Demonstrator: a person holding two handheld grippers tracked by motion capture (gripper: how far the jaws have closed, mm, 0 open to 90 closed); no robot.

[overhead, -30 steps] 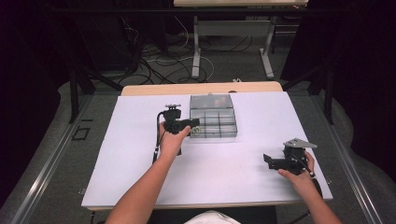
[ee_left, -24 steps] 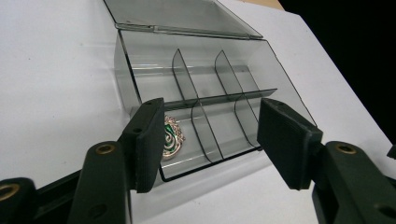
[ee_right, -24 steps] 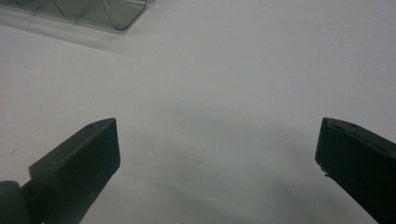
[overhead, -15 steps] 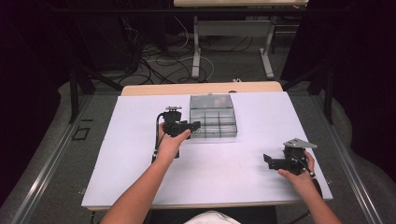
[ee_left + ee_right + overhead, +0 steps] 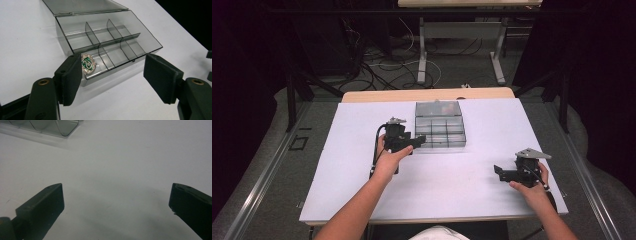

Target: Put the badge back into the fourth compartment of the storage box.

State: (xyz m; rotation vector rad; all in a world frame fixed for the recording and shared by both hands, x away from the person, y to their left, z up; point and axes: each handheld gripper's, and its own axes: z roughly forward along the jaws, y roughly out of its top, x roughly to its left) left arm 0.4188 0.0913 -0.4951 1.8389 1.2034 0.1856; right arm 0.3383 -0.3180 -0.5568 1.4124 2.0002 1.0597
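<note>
A white surface point(image 5: 452, 200) stands in a dark room with cables on the floor beyond. A clear compartment box point(image 5: 439, 131) sits on it toward the far edge, lid laid back. The left hand-held gripper point(image 5: 414, 142) is at the box's near-left corner; its jaws have just been opening and stand apart, gripping nothing. The right hand-held gripper point(image 5: 498, 171) rests well apart, jaws wide, empty. A green crest badge point(image 5: 87, 63) lies in the box's near end compartment, beside the left jaw.
</note>
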